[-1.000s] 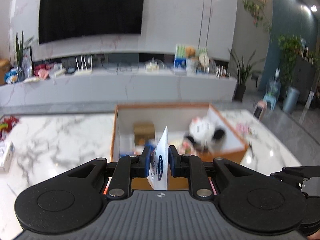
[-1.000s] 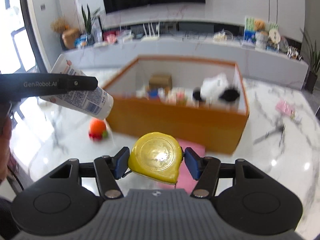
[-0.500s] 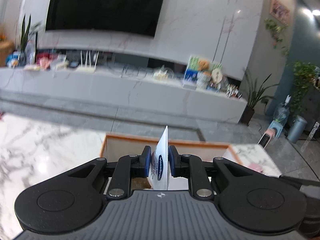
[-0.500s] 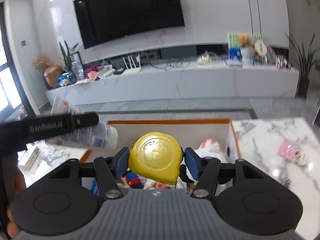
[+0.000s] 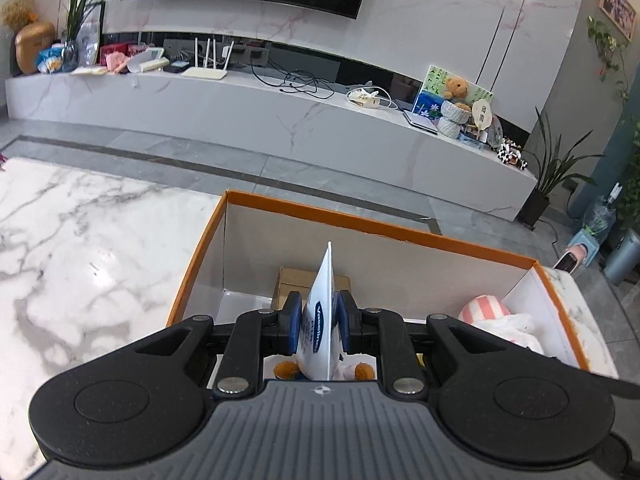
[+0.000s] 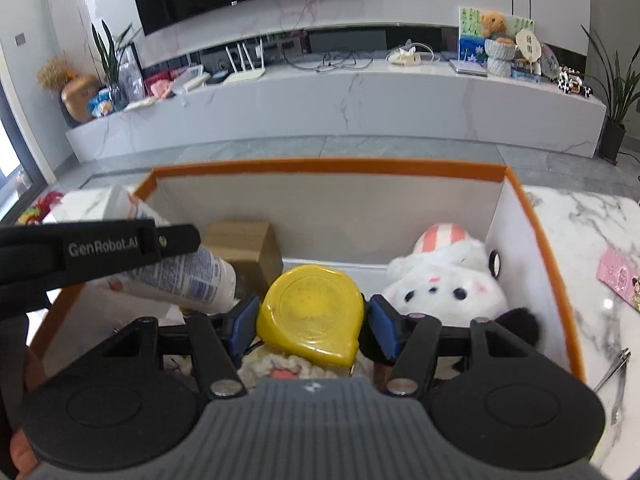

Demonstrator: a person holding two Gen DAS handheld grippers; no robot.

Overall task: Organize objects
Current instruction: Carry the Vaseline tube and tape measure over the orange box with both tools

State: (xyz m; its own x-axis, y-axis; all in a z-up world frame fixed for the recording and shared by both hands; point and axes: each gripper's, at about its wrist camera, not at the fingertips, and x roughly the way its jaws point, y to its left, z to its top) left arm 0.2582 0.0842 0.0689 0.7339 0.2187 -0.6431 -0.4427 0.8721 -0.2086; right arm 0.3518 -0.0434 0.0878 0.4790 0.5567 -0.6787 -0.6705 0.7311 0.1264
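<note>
Left wrist view: left tongs (image 5: 319,322) pinch a white tube (image 5: 320,320) over the orange box (image 5: 360,224), frame centre; right tongs (image 6: 310,318) clamp a yellow tape measure (image 6: 310,312).

I can read "Vaseline" in a blue oval on the white tube (image 5: 320,320) pinched in my left tongs (image 5: 318,322). At nine o'clock in my right view, "GenRobot.AI" is printed in pale letters along that black tong arm (image 6: 104,246). The tube's small print is illegible.
</note>
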